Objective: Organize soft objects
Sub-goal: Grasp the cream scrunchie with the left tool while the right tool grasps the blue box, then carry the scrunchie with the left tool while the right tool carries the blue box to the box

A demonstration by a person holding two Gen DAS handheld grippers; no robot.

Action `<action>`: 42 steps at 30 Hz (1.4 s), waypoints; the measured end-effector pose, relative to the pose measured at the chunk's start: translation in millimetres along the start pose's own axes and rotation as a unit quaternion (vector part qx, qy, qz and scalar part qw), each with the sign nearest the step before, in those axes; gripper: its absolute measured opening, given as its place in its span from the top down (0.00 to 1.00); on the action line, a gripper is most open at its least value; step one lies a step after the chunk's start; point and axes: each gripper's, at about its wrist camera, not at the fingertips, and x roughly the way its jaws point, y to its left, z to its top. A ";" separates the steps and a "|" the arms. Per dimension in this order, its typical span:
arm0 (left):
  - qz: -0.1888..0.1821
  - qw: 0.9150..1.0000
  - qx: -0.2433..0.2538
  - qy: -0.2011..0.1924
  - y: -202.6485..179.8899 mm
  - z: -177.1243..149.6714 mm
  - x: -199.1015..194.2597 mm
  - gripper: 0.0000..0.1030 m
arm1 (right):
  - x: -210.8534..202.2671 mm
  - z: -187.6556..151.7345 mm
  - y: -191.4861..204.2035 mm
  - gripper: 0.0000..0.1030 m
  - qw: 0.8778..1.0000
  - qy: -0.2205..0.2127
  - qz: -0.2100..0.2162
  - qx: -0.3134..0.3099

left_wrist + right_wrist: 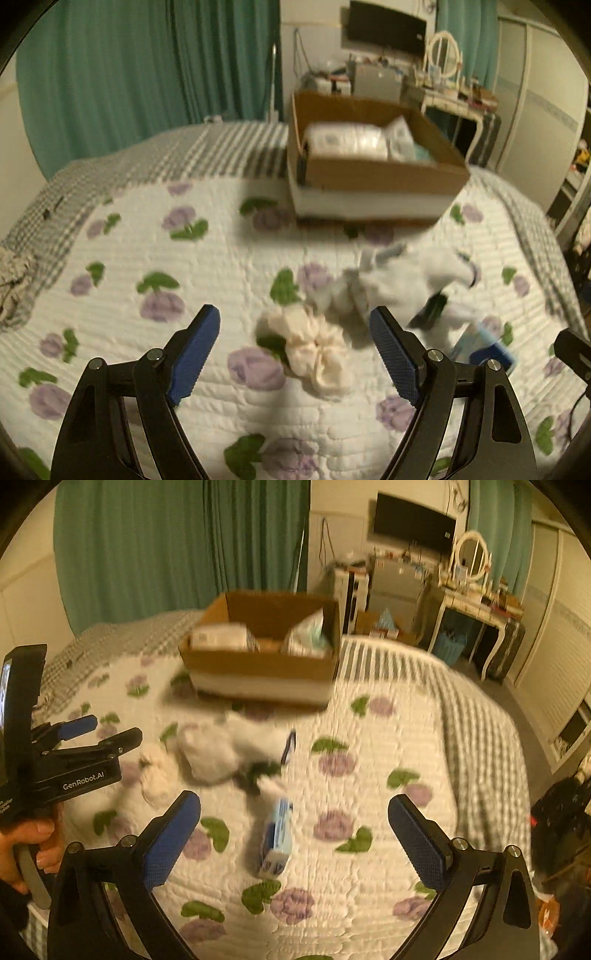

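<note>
I see both feeds dim and warm, with a yellow-brown cast and dark vignetted corners. Motion blur smears the cardboard box [373,162] and the white soft pile [399,284], while the blue pads [197,356] near the lens stay crisp. Fisheye distortion bows the quilt [369,775] and curtains [166,554] at the edges. A soft shadow lies before the box.

Cream cloth [314,350], purple-flowered white quilt [147,369]

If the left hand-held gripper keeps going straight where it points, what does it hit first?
Most likely the cream cloth bundle on the quilt; it lies between the open fingers of the left hand-held gripper. Depth is unclear in the blur.
</note>
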 end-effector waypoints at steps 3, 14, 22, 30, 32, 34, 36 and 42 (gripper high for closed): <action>-0.004 1.000 0.000 0.022 -1.1 -9.0 15.6 0.19 | 22.4 -9.7 -1.7 0.06 1.000 0.027 0.007 0.008; -0.002 0.996 0.005 0.091 -7.0 -23.7 58.4 0.20 | 82.0 -33.7 8.6 0.09 0.994 0.105 0.032 0.009; -0.027 0.992 0.011 0.119 -10.7 -29.3 70.5 0.83 | 96.4 -37.9 9.9 0.31 0.992 0.119 0.043 0.018; -0.032 0.994 0.009 0.103 -3.9 -33.3 44.1 0.88 | 85.5 -33.1 2.8 0.84 0.993 0.111 0.034 0.026; -0.033 0.995 0.009 0.095 -5.2 -31.0 33.0 0.88 | 76.9 -31.2 1.2 0.85 0.994 0.103 0.037 0.028; -0.035 0.996 0.007 0.084 -3.3 -28.1 20.5 0.88 | 65.9 -29.6 0.8 0.85 0.995 0.092 0.036 0.029; -0.039 0.997 0.006 0.073 -3.2 -27.4 7.4 0.88 | 56.2 -29.4 0.1 0.85 0.995 0.084 0.038 0.033; -0.042 0.999 0.007 0.026 -2.0 -24.0 -36.2 0.88 | 19.4 -28.7 1.4 0.85 0.997 0.045 0.043 0.046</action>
